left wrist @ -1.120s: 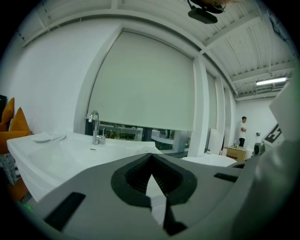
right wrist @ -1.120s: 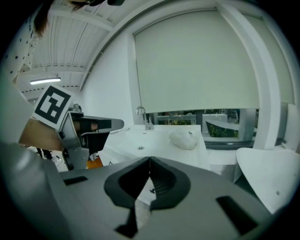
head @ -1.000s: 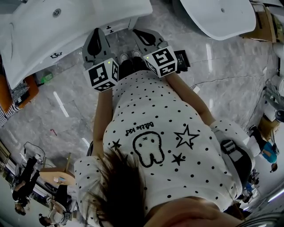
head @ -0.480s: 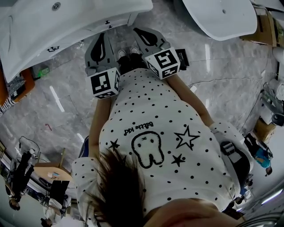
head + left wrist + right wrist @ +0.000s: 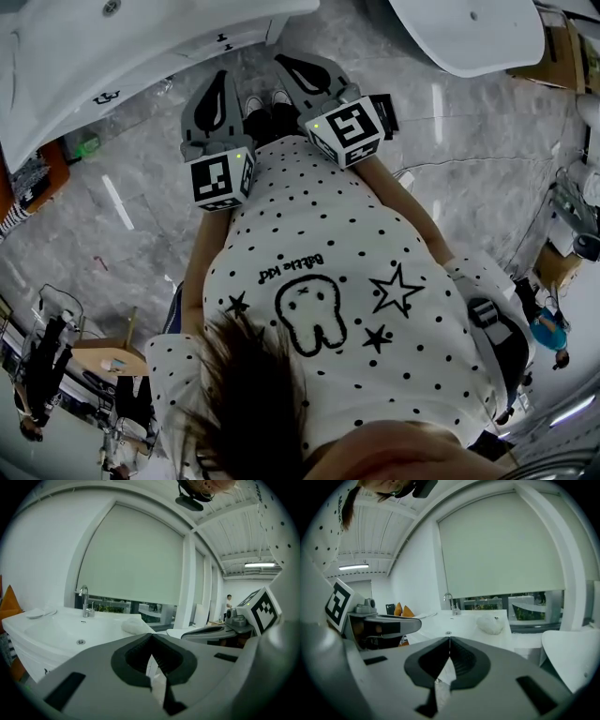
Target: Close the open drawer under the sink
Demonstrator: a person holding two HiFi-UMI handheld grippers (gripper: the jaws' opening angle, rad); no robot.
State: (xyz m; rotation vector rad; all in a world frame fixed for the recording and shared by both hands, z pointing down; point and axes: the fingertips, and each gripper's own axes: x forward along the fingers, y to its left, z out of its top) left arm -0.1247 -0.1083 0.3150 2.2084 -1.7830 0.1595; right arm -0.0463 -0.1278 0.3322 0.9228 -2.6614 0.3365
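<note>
Grey marble floor (image 5: 141,178) lies open around the person's feet. The left gripper (image 5: 222,77) and right gripper (image 5: 298,67), jaws together and empty, point toward the white sink (image 5: 141,42). The drawer (image 5: 167,69) beneath it shows only its front edge. A blinded window (image 5: 136,559) stands beyond.

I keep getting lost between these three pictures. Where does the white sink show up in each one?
Head view: the sink fills the top left corner.
Left gripper view: the sink is at the left, at mid height.
Right gripper view: the sink is near the centre, below the window.
Shared landmark: the round drain hole in its basin.
</note>
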